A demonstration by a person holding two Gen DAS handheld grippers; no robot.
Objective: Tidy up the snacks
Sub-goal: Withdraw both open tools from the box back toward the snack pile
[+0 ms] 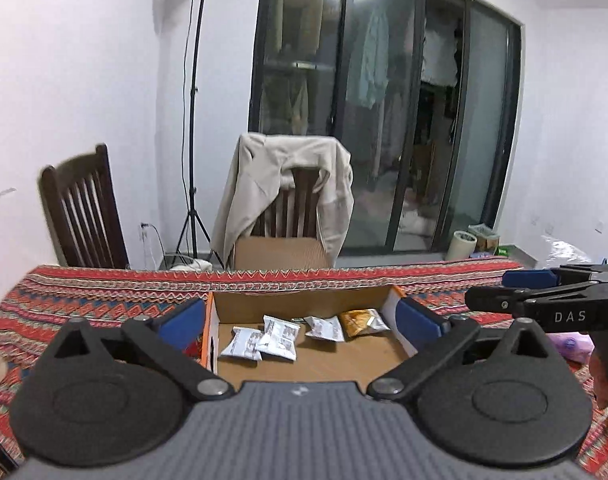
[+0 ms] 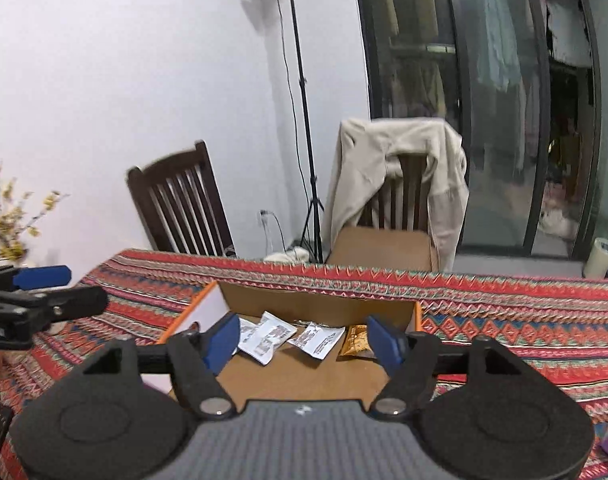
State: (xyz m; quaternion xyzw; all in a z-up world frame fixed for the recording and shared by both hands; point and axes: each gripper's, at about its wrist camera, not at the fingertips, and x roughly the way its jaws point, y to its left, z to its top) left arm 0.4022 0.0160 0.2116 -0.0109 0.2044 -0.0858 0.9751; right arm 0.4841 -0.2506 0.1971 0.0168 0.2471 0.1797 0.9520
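Note:
An open cardboard box [image 1: 304, 305] with orange edges sits on the patterned tablecloth [image 1: 103, 292]. Three white snack packets [image 1: 277, 338] and an orange packet [image 1: 362, 322] lie flat on its floor. My left gripper [image 1: 299, 317] hovers over the box's near side, open wide with nothing between its blue pads. My right gripper [image 2: 304, 342] also hovers above the box [image 2: 316, 300], open and empty, with the white packets [image 2: 265, 338] and the orange packet [image 2: 354, 344] seen between its fingers. Each gripper shows at the edge of the other's view, the right gripper [image 1: 504, 289] and the left gripper [image 2: 63, 288].
A pale purple packet [image 1: 576, 344] lies on the cloth to the right of the box. Beyond the table stand a dark wooden chair [image 1: 83, 216], a second chair with a beige jacket [image 1: 287, 184] over it, a lamp stand [image 1: 191, 160] and glass doors.

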